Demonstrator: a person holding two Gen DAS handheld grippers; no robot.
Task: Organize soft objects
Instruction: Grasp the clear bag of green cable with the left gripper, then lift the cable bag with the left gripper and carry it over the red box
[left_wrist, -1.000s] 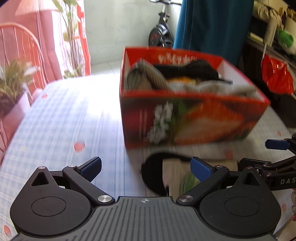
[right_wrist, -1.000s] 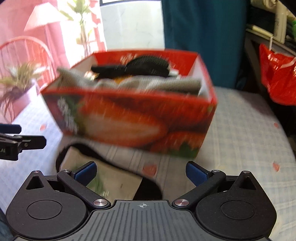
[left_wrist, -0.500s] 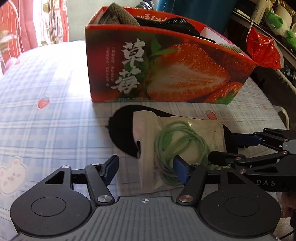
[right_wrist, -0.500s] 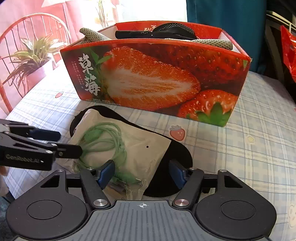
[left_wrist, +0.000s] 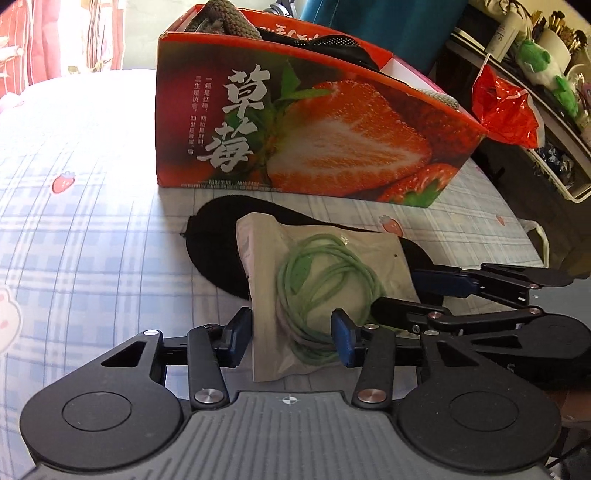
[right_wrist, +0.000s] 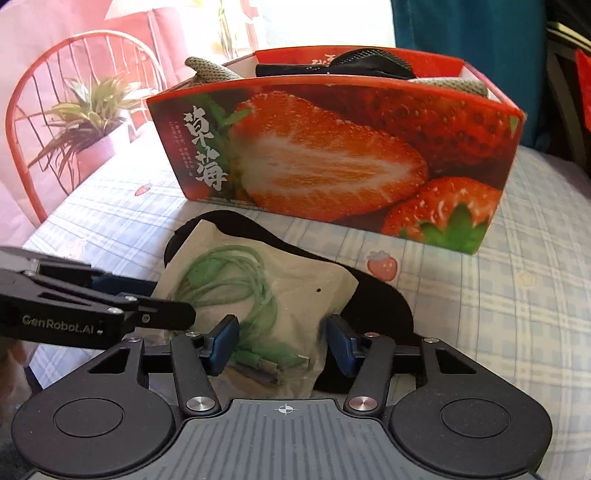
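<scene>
On my left a red wire chair (right_wrist: 48, 110) and a potted plant (right_wrist: 86, 122) stand by the bench (left_wrist: 92, 229), covered in a pale checked cloth printed with strawberries, and a strawberry box (left_wrist: 314, 136) full of soft items sits ahead. Just before the box a translucent pouch (left_wrist: 295, 280) with a coiled green cable lies on a black pad (left_wrist: 214, 251). My left hand-held gripper (left_wrist: 291, 339) and right hand-held gripper (right_wrist: 279, 343) have just been closing, pads flanking the pouch's near edge; I cannot tell whether they pinch it.

Pouch (left_wrist: 325, 280) on pad (left_wrist: 218, 251) on tablecloth (left_wrist: 92, 229), box (left_wrist: 303, 140) just behind — soft items, seemingly knitted, inside.
</scene>
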